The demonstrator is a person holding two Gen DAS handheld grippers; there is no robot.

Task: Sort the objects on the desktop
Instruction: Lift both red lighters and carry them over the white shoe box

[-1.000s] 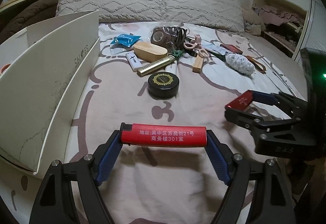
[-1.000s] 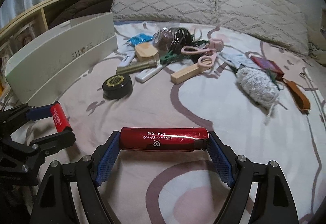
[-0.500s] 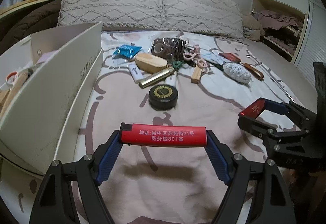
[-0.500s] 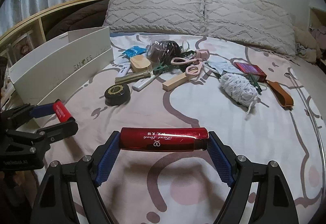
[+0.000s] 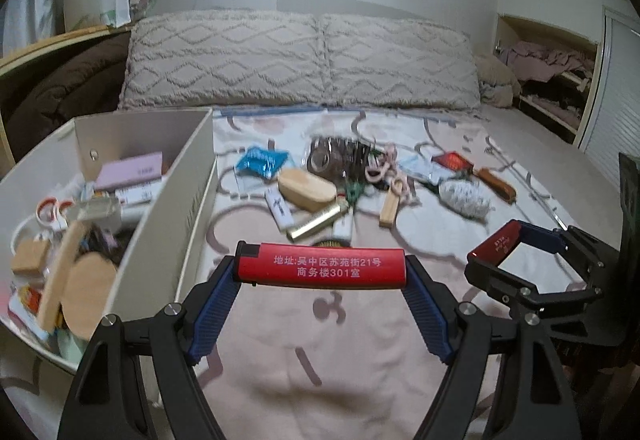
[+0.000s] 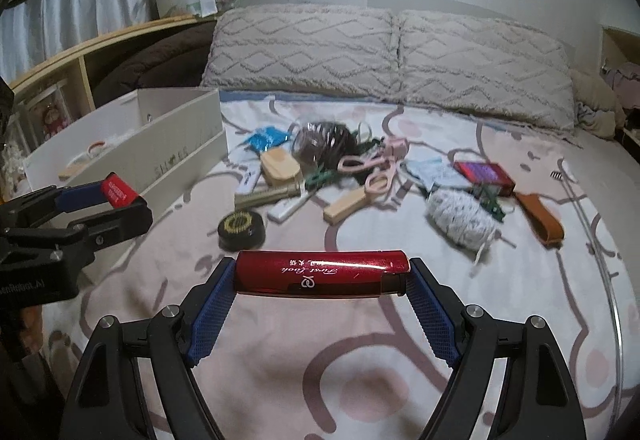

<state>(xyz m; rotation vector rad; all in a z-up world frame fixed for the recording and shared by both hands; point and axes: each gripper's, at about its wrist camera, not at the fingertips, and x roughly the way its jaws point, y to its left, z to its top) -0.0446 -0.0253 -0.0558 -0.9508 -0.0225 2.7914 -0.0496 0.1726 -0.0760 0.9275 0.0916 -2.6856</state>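
Note:
My left gripper (image 5: 320,272) is shut on a red lighter with white Chinese print (image 5: 320,267), held crosswise above the bed beside the white box (image 5: 176,224). My right gripper (image 6: 322,274) is shut on a dark red glossy lighter (image 6: 320,272), held crosswise over the pink sheet. Each gripper shows in the other's view: the right one (image 5: 516,252) at the right, the left one (image 6: 100,196) at the left next to the box (image 6: 180,156). The box holds several sorted items, among them a wooden brush (image 5: 64,272) and a pink packet (image 5: 128,170).
A pile lies mid-bed: black round tin (image 6: 241,226), gold tube (image 6: 266,196), wooden oval brush (image 6: 280,164), pink scissors (image 6: 372,176), white yarn ball (image 6: 460,218), brown leather strap (image 6: 540,218), red card case (image 6: 484,172), blue packet (image 6: 266,138). Pillows (image 6: 392,52) lie behind.
Both grippers have risen with their lighters. The left one now looks down into the box, whose contents show. The black tin is hidden behind the left lighter.

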